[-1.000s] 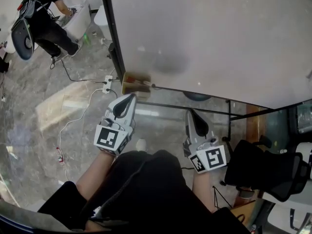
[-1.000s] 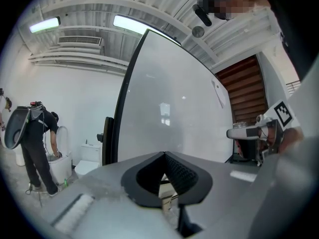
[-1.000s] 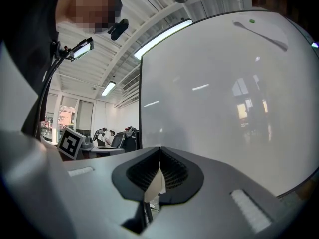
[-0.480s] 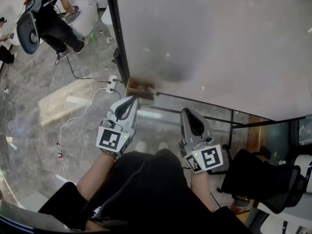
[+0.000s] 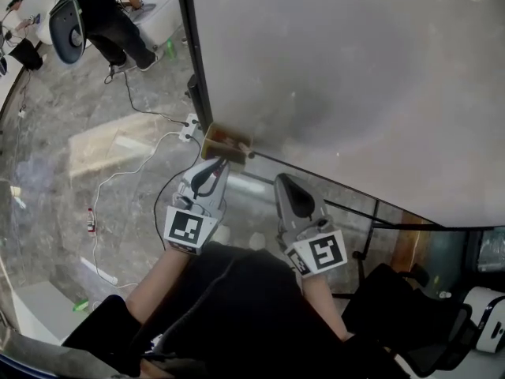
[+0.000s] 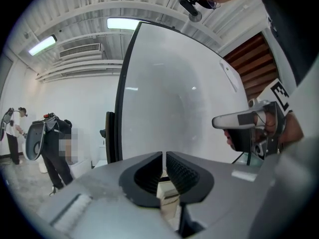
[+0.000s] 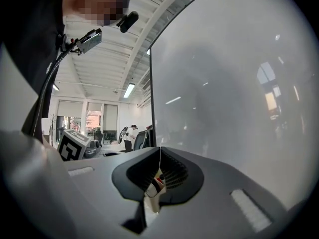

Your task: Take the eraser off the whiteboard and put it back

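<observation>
As the empty left claw (image 5: 213, 164) opens, eraser (image 5: 224, 143) sits on whiteboard (image 5: 355, 77).

Tan block eraser (image 5: 225, 143), long side level, against the whiteboard (image 5: 355, 69) at its 7 o'clock corner, beside the black frame (image 5: 200, 77), board upright, grey-white, faintly smudged

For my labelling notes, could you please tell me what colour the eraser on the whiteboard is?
The eraser is tan-brown; the head view shows it best.

A white cable (image 5: 106, 192) snakes over the grey marble floor (image 5: 47, 148) near a power strip (image 5: 190, 121); a black chair (image 5: 394, 322) stands apart.
</observation>
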